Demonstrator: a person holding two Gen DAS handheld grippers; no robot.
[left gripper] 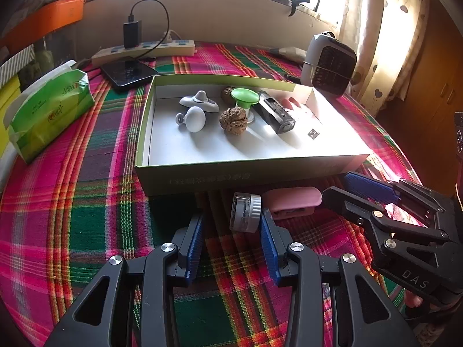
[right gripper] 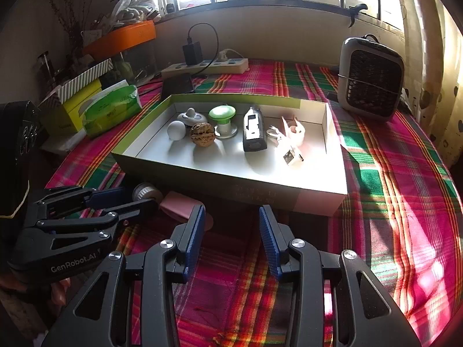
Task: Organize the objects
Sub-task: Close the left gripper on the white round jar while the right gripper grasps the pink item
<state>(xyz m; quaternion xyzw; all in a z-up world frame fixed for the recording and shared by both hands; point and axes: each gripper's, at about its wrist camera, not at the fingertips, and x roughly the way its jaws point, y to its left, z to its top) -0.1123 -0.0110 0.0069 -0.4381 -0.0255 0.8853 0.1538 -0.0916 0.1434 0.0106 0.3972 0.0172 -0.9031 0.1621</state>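
Lying on its side on the plaid tablecloth [left gripper: 86, 202], just in front of the box's near wall, the small round white container [left gripper: 245, 212] sits between the tips of our left gripper [left gripper: 231, 225], whose blue pads are spread wide; the container appears to touch the right-hand pad [left gripper: 267, 240], while the other pad stands apart from it. Just beside the container, toward the right, we see the pink case [left gripper: 292, 201], also tight against the near wall of the box.

Our right gripper [right gripper: 232, 219] hovers low over the cloth before the same wall, its pads parted with nothing between them; the pink case [right gripper: 179, 202] lies just left of its left pad.

Behind both, the shallow green-rimmed box [left gripper: 246, 173] holds a row of things: a white knob [left gripper: 194, 119], a grey-white spinner [left gripper: 199, 101], a walnut [left gripper: 233, 121], a green suction-cup holder [left gripper: 244, 98], a dark rectangular device [left gripper: 276, 111] and a white USB plug [right gripper: 290, 156] near the box's right end.

Near the cloth's left edge we see a green tissue pack [left gripper: 49, 112]; at the far edge, a power strip [left gripper: 144, 50] with a black charger [left gripper: 132, 33]; toward the far right corner, a small fan heater [right gripper: 371, 78].
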